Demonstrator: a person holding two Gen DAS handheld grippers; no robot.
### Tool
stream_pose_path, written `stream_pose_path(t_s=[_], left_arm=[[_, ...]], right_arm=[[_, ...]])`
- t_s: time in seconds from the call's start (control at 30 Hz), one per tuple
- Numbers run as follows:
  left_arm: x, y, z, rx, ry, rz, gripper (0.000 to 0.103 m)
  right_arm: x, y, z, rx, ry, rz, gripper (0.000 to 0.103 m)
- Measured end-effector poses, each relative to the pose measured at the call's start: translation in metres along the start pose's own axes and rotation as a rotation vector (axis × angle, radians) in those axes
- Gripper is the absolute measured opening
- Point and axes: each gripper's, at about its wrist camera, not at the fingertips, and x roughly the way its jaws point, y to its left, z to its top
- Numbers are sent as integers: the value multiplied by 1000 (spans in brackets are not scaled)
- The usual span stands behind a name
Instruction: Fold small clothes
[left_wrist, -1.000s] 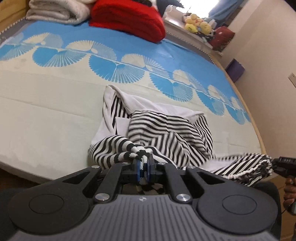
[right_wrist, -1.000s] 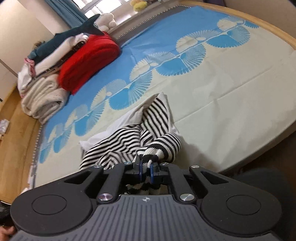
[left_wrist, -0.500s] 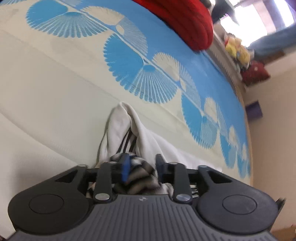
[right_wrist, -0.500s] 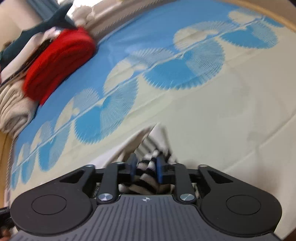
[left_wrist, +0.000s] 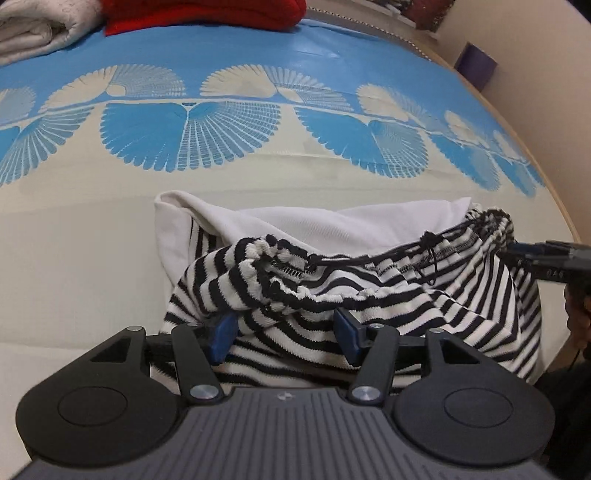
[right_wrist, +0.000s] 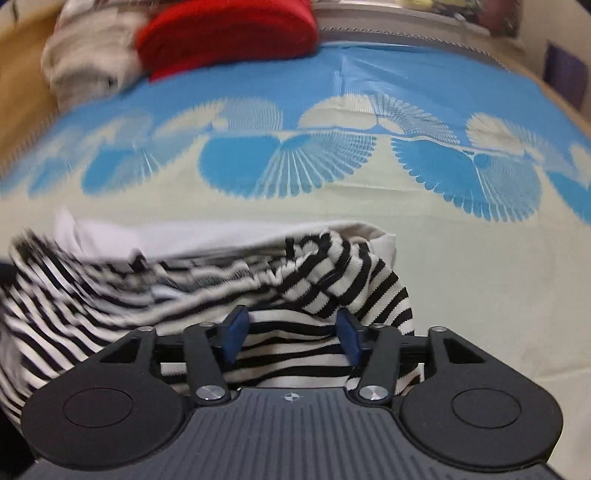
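Note:
A small black-and-white striped garment (left_wrist: 369, 295) with a white lining lies bunched on the bed, its gathered waistband and black drawstring facing me. My left gripper (left_wrist: 284, 336) is open, its blue pads spread over the garment's left part. My right gripper (right_wrist: 291, 334) is open over the garment's right end (right_wrist: 332, 269). The right gripper's tip also shows at the far right of the left wrist view (left_wrist: 546, 258). The right wrist view is blurred on its left side.
The bed sheet (left_wrist: 74, 258) is cream with blue fan patterns. A red folded blanket (right_wrist: 229, 33) and cream folded bedding (left_wrist: 37, 29) sit at the far end. A wall (left_wrist: 546, 74) and the bed's wooden edge run along the right.
Both grippers were shut on the striped garment a second ago. They carried it forward over the bed and have opened, leaving the garment lying under them.

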Motion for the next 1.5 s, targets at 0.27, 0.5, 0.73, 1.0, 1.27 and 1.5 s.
stream_pose_path(t_s=[0.27,0.5,0.73,1.0,1.27,1.5], left_arm=[[-12,-3,27,-99,-228,119,9],[-3,6,40,-259,-264,152,13],[-6,36,40,-372,-228,115,42],[4,62,39,-402,-96,147,54],[29,48,46,-210,-93,263,1],[6,58,48,-232,-237,333,0]], right_arm=[[-8,-9,25,89,-213,-78,0],[-5,-2,43,145,-305,-137,1],[19,-6,48,155,-154,-144,29],[33,-44,44,246,-32,-137,47],[35,-27,47,146,-109,-216,1],[35,-45,49,238,-114,-207,19]])
